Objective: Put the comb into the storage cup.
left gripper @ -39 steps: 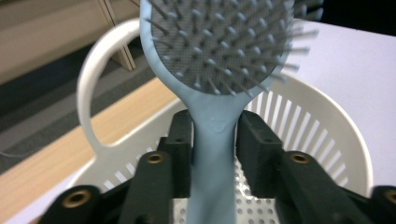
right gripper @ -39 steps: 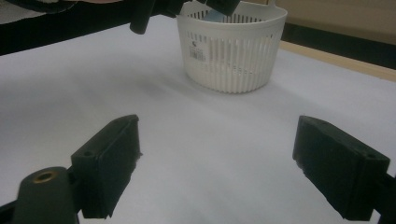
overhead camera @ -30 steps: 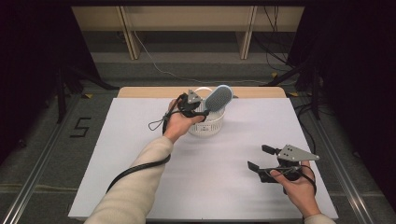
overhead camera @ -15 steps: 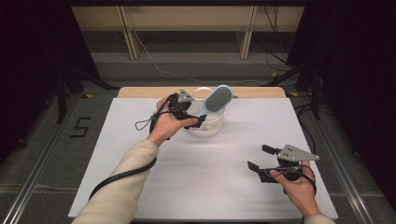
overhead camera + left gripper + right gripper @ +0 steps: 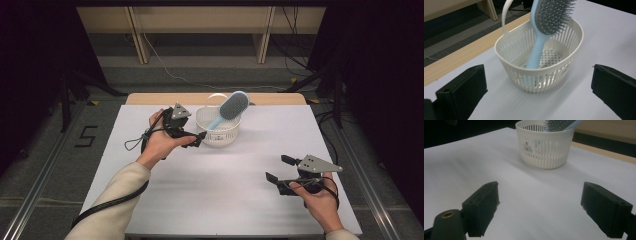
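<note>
Left gripper (image 5: 197, 138): jaws just opened wide, nothing between, just beside basket (image 5: 226, 136). Hairbrush (image 5: 227, 110) stands handle-down in basket. Right gripper (image 5: 278, 169): jaws apart, empty, well apart from basket.

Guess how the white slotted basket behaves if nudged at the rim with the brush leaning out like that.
The basket looks like thin slotted plastic, so probably light and apt to slide on the smooth table. The hairbrush stands handle-down with its head above the rim, so a push there may tip it. The walls likely flex a little.

Bright tabletop, dark surroundings, soft shadows
</note>
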`<state>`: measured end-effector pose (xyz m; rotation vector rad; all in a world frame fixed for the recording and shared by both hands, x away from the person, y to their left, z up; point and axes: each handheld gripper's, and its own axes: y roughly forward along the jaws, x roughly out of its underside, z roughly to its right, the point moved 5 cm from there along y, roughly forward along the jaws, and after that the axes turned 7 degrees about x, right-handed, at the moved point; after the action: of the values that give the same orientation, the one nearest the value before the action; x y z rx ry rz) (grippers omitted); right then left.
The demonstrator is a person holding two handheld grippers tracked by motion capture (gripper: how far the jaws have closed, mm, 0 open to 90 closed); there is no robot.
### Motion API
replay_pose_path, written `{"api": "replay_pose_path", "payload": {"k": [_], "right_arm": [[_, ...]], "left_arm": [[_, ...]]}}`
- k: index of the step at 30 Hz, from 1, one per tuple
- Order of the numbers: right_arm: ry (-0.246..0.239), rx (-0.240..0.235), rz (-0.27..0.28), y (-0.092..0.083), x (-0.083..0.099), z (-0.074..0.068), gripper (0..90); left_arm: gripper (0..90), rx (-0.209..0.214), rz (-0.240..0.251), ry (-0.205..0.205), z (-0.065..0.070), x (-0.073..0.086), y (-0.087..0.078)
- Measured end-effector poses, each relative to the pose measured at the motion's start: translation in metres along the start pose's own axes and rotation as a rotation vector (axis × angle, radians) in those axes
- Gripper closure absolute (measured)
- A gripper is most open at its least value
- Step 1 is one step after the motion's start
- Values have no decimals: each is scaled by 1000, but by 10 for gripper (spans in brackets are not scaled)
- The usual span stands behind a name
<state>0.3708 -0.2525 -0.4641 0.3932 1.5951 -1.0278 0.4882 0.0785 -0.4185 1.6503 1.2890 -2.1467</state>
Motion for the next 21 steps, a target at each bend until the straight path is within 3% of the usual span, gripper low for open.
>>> {"api": "replay_pose_path", "payload": {"k": [3,8,21], "right_arm": [[3,2,2,0,0,0,155],[8,4,4,0,0,1,155],[13,11,7,-1,0,4,155]], "left_arm": [[0,10,-1,-20,-1,7,-6],[0,-3,2,-18,-4,15,-16],[0,-29,11,14,-2,32,-39]]}}
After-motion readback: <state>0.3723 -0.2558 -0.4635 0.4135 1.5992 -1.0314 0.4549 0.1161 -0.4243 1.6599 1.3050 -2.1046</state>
